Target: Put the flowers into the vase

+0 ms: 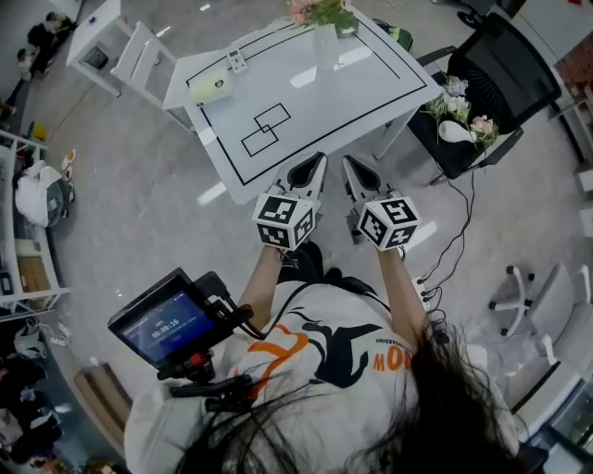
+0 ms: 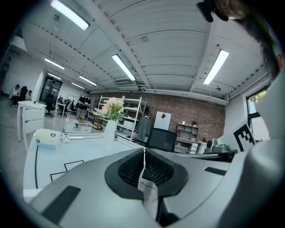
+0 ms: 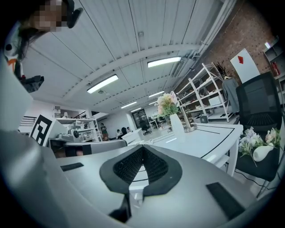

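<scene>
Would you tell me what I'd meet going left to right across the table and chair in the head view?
White box → small white device → vase → loose flowers on the black chair.

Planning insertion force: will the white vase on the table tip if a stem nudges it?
Likely tippy: the vase looks tall and narrow, with flowers already loading its top. It may also slide, since the table top looks smooth and glossy.

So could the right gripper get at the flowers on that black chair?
Probably, with a step: the right gripper, shut and empty, is at the near edge of the table; the flowers lie uncovered on the chair beyond its right corner.
</scene>
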